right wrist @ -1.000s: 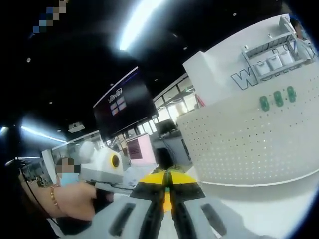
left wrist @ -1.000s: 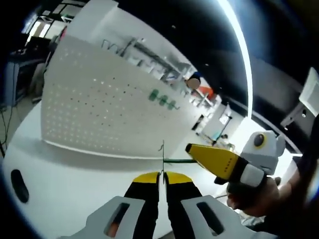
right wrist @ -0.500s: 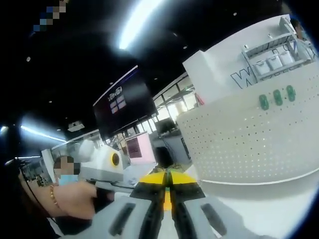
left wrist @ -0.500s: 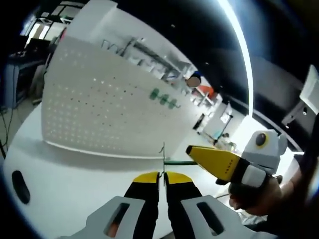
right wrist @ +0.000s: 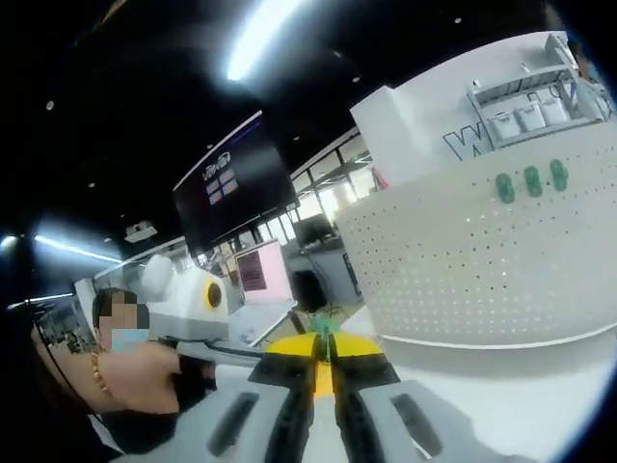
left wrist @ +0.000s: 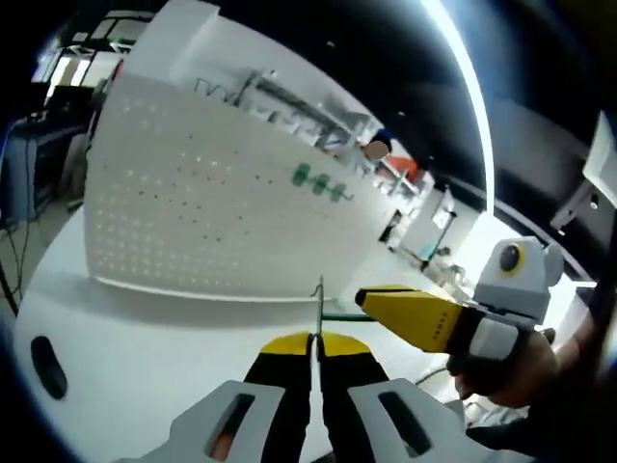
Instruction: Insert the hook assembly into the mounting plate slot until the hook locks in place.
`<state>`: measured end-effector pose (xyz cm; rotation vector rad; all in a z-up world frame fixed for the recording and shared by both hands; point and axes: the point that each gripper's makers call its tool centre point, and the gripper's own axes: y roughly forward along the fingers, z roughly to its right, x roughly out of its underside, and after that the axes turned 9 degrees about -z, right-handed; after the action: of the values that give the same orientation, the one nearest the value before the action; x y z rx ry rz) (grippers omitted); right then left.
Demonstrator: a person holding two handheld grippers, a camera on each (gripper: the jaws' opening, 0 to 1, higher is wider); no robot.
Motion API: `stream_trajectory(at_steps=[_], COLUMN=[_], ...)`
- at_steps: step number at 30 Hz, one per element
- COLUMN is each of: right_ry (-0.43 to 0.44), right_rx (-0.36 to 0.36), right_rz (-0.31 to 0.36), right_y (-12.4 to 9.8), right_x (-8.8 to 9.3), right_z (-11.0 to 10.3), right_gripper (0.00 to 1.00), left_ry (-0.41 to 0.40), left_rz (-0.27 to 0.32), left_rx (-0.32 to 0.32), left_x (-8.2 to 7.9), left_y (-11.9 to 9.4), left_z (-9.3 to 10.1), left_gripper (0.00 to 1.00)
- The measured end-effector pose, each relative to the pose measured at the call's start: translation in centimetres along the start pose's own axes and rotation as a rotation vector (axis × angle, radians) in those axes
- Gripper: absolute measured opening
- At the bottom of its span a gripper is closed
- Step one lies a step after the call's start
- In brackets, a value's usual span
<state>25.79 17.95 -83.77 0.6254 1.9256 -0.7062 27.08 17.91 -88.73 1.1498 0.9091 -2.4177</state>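
The hook [left wrist: 319, 307] is hard to read: in the left gripper view it shows only as a thin dark wire rising from between the closed yellow tips of the left gripper [left wrist: 311, 343], with a green rod running off sideways from it toward the right gripper [left wrist: 371, 303]. How the wire and the rod join is too small to tell. The left gripper's jaws stand pressed together on the wire, so it holds the hook. The right gripper comes in from the right, held by a hand [left wrist: 508, 369] that is partly cut off at the edge; its yellow jaws look closed, with their tip at the green rod, but whether they pinch the rod cannot be told from here. In the right gripper view the right gripper [right wrist: 323, 347] has its jaws closed with only a slim gap, and a small green bit [right wrist: 324, 329] stands right at the tips, seemingly nipped between them. The white pegboard [left wrist: 202, 207] stands upright on the white table [left wrist: 145, 338], well beyond both grippers and apart from the hook; three green pieces [left wrist: 318, 181] sit on its upper part, their shape blurred. Which slot on the board is meant cannot be made out. A dark oval mark [left wrist: 46, 365] lies on the table near the left edge.
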Motion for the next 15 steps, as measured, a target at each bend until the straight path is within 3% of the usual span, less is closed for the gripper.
stream_trajectory(at_steps=[4,7,15], right_ry=[0.029,0.068,0.078], right_rx=[-0.005,-0.037,-0.051], right_rz=[0.032,0.013,-0.031], right_y=[-1.0,-1.2,-0.4], right_x=[-0.9,-0.7,0.5], right_z=[0.3,0.2,-0.1], right_gripper=[0.09,0.10,0.10], left_ry=[0.014,0.082,0.175], left_rz=[-0.003,-0.016,-0.010], left_rx=[-0.025,-0.066,-0.051], left_x=[0.1,0.1,-0.3], left_y=[-0.2,-0.4,0.1], left_z=[-0.6,-1.0,0.5], left_gripper=[0.01,0.01,0.01])
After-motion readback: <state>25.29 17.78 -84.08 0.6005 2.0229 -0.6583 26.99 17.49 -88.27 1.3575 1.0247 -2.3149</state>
